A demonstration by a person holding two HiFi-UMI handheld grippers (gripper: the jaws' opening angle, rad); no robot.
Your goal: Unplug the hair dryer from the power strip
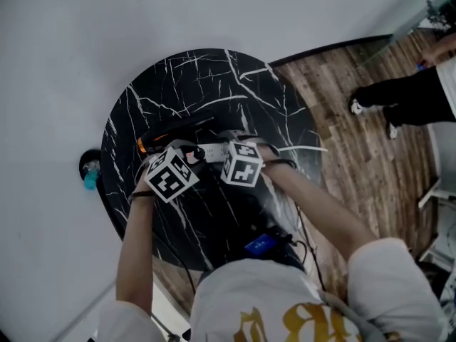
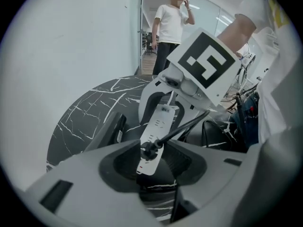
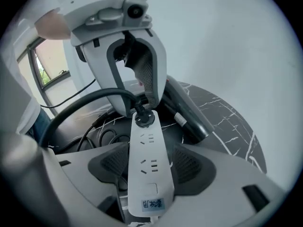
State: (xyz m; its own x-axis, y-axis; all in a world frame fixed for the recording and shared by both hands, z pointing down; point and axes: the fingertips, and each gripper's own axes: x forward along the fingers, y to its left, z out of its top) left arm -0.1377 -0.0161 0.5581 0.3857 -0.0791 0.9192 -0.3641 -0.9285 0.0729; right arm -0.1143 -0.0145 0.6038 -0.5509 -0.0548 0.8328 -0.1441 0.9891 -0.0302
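Left claw [image 2: 151, 161] stands open astride the plug [image 2: 149, 150]; closing off-centre, it could grab the cord [image 2: 189, 124] instead. Right claw [image 3: 150, 164] clamps the power strip [image 3: 144, 145], which may lift if that hold slackens.

Both forearms reach up from the bottom of the head view and meet near frame centre. The left forearm [image 1: 137, 248] runs almost vertically and the right forearm [image 1: 324, 209] slants in from the lower right. The marker cubes [image 1: 171, 175] sit side by side and both tools point steeply down. The left gripper [image 2: 151, 163] has its jaws apart around the plug [image 2: 149, 150], not pressing it. Facing it, the right gripper [image 3: 150, 163] has its jaws closed on the sides of the strip [image 3: 147, 148].
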